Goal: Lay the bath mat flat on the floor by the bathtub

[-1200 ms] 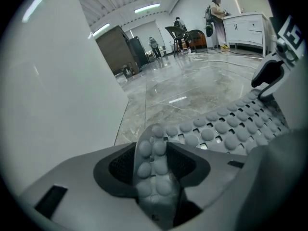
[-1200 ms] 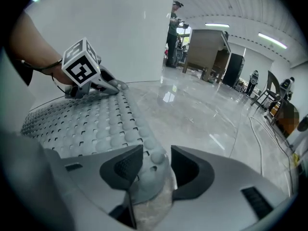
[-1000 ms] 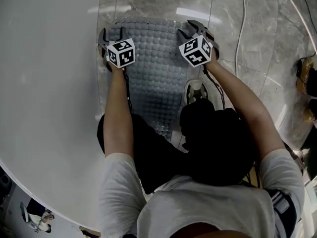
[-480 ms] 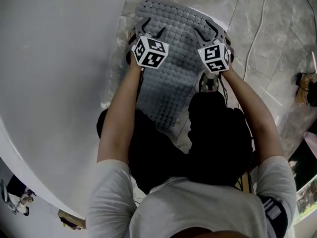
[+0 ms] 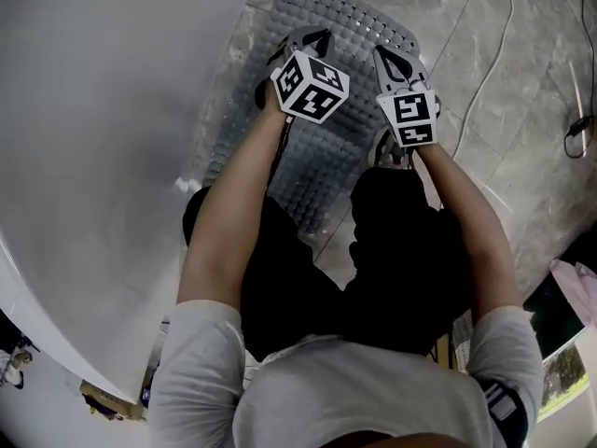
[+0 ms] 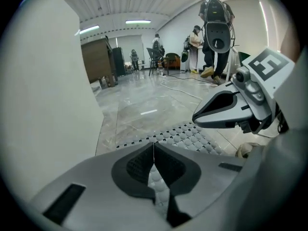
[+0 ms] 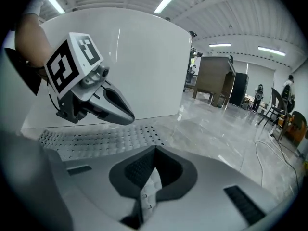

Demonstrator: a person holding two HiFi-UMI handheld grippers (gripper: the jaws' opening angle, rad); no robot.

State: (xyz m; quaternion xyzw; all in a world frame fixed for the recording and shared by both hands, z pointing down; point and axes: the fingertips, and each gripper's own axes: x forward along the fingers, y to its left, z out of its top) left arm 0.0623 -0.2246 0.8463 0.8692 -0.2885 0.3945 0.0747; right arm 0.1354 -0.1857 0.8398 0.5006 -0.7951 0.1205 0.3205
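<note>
The grey studded bath mat (image 5: pixel 347 24) lies spread on the marble floor beside the white bathtub (image 5: pixel 93 110). Both grippers hover above its middle, side by side. My left gripper (image 5: pixel 315 38) has just closed its jaws; the pads meet with nothing between them, and the mat (image 6: pixel 192 136) shows below. My right gripper (image 5: pixel 388 57) has likewise just closed, also empty. In the left gripper view my own jaws (image 6: pixel 154 146) touch, with the right gripper (image 6: pixel 198 118) to the right. In the right gripper view my jaws (image 7: pixel 154 150) touch; the left gripper (image 7: pixel 129 119) hangs over the mat (image 7: pixel 96 138).
The tub wall (image 7: pixel 134 57) runs along the mat's left side. A thin cable (image 5: pixel 494 54) snakes over the floor at the right. The person's shoe (image 5: pixel 392 152) rests by the mat's right edge. People (image 6: pixel 211 32) and a dark cabinet (image 7: pixel 214 81) stand far off.
Both grippers stood open down at the mat; now both are shut, raised off it and closer to each other. The mat stays flat on the floor.
</note>
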